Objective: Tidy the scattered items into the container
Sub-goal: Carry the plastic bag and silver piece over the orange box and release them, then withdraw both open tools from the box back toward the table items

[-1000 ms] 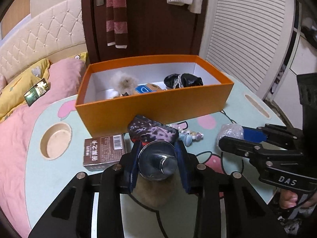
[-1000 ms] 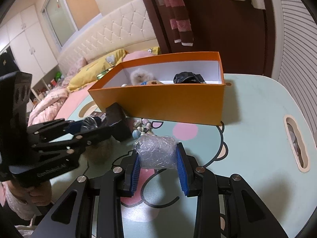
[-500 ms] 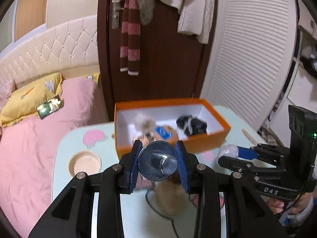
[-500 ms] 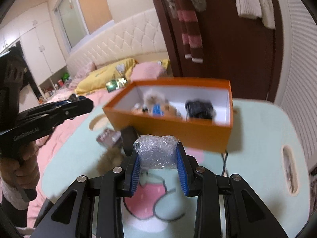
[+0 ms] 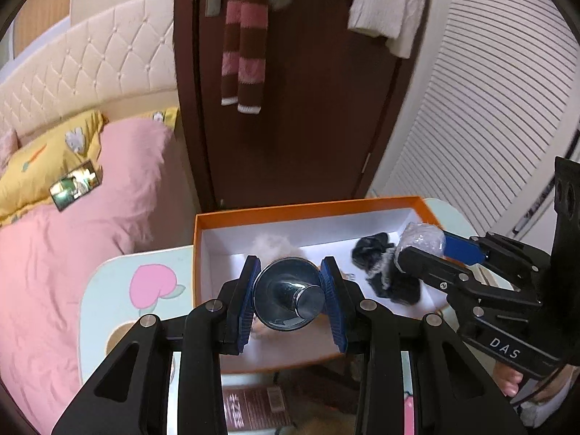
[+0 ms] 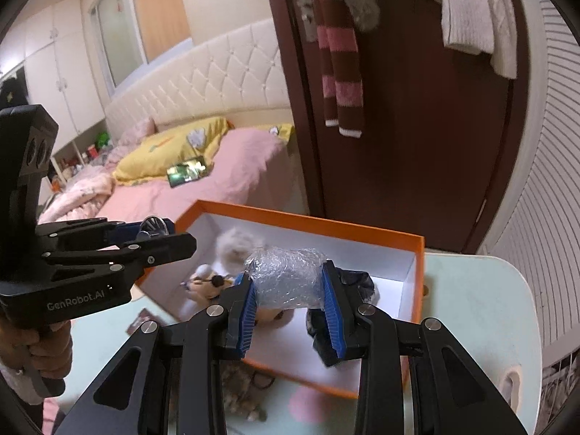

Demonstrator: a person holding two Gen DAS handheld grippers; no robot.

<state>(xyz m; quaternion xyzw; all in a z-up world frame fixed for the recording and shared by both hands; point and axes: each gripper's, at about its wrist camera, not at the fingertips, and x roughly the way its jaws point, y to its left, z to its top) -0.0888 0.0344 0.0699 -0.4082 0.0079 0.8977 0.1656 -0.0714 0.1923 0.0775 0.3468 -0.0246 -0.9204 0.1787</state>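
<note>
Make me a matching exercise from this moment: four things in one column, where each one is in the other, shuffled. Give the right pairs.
Things:
1. shiny metal piece
2. bubble-wrap bundle
3. black cloth item
4. striped scarf

Places:
A. hanging on the dark door
B. clamped in the right claw
C. lying inside the orange box
D. clamped in the left claw

Pairs: 1-D, 2-B, 3-C, 4-A
</note>
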